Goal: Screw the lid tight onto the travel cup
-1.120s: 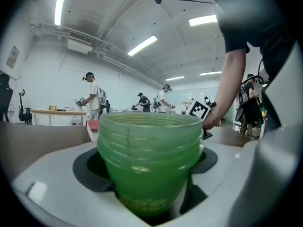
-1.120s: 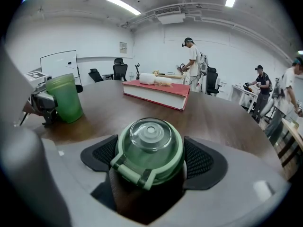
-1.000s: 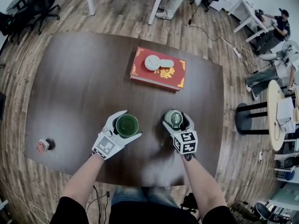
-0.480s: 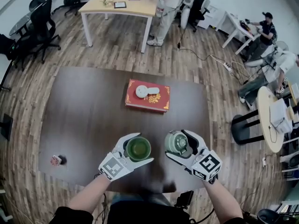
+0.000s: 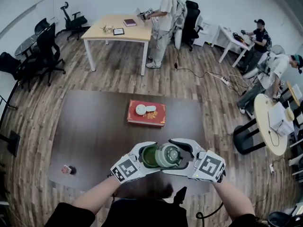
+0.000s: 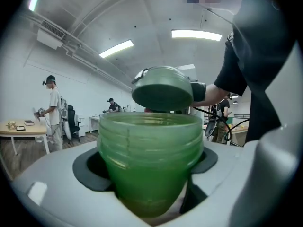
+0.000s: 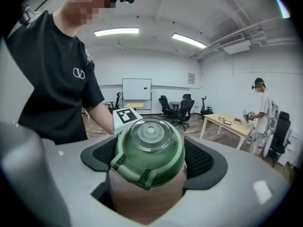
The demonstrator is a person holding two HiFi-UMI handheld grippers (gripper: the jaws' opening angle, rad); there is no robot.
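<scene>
V logo (image 7: 78,73), black T-shirt (image 7: 47,86) (chest)

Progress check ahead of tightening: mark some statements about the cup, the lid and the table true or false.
1. The left gripper grips the green cup. True.
2. The lid is screwed onto the cup. False: the right gripper holds it beside the cup's open mouth.
3. A red book lies on the table. True.
4. The book's top is bare. False: white items lie on it.
</scene>
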